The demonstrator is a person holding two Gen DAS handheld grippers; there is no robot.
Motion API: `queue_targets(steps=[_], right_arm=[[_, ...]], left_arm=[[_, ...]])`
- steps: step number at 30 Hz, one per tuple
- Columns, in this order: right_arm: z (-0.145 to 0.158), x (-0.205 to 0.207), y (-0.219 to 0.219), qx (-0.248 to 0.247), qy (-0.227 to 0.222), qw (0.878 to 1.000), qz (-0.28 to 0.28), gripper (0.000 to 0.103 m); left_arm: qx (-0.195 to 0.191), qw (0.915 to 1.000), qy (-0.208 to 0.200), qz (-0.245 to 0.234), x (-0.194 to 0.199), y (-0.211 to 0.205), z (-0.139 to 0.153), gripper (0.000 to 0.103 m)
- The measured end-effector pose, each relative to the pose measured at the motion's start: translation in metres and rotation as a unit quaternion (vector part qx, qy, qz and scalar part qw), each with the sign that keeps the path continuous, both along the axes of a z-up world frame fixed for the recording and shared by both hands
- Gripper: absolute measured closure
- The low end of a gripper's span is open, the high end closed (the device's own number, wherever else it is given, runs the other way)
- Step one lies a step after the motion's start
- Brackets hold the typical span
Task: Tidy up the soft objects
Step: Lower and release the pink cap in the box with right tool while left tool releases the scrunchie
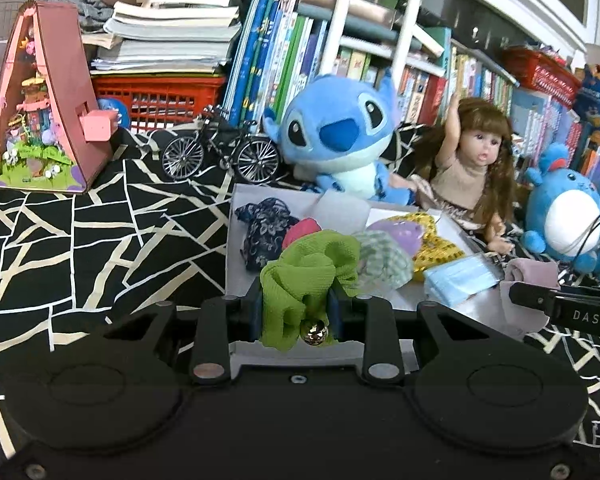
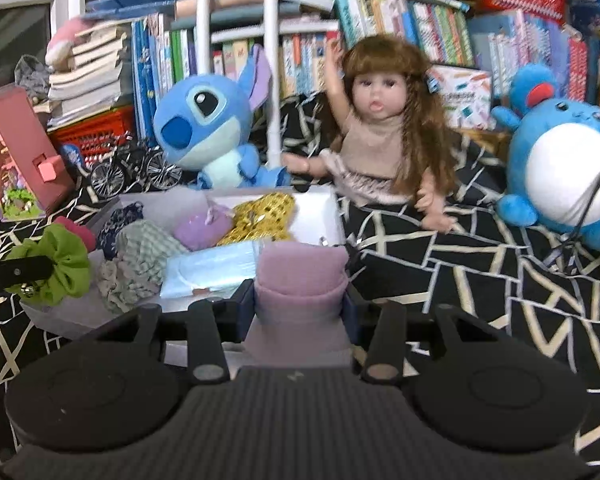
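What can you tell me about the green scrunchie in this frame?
The green scrunchie is a ruffled ring of bright lime, crinkly woven-looking fabric with a small shiny gold bead at its lower edge. It is pinched between the fingers of the left gripper, which is shut on it, its folds bulging above the fingers. It is held over the near left part of the white tray, in front of the other soft items; whether it touches them cannot be told.

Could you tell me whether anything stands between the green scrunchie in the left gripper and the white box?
Nothing visible does. The left gripper holds the green scrunchie right at the near edge of the white box. The box already holds a checked cloth and blue masks beside it, but no barrier.
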State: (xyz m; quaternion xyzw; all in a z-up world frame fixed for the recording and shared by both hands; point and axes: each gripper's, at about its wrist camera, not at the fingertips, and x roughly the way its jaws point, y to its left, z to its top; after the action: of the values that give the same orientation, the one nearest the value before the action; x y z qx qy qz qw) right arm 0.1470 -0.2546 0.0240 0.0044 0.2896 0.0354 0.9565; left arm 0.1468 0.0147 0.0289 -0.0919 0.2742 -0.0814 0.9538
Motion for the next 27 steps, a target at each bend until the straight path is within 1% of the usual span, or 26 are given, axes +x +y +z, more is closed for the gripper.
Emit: queue_targets(steps=[8, 17, 21, 27], right_arm=[[-0.006, 0.023, 0.018, 0.021, 0.015, 0.999, 0.027, 0.055], [-0.006, 0.060, 0.033, 0.045, 0.032, 0.998, 0.035, 0.055], [-0.008, 0.061, 0.030, 0.054, 0.035, 0.997, 0.031, 0.054], [-0.012, 0.056, 0.019, 0.061, 0.045, 0.997, 0.023, 0.054]], left_arm=[[0.010, 0.9997, 0.018, 0.014, 0.020, -0.005, -0.015, 0.074], [0.018, 0.9993, 0.017, 0.029, 0.047, -0.012, -0.013, 0.073], [0.017, 0.9992, 0.023, 0.029, 0.051, -0.012, -0.013, 0.072], [0.014, 0.9990, 0.034, 0.026, 0.050, -0.008, -0.017, 0.068]])
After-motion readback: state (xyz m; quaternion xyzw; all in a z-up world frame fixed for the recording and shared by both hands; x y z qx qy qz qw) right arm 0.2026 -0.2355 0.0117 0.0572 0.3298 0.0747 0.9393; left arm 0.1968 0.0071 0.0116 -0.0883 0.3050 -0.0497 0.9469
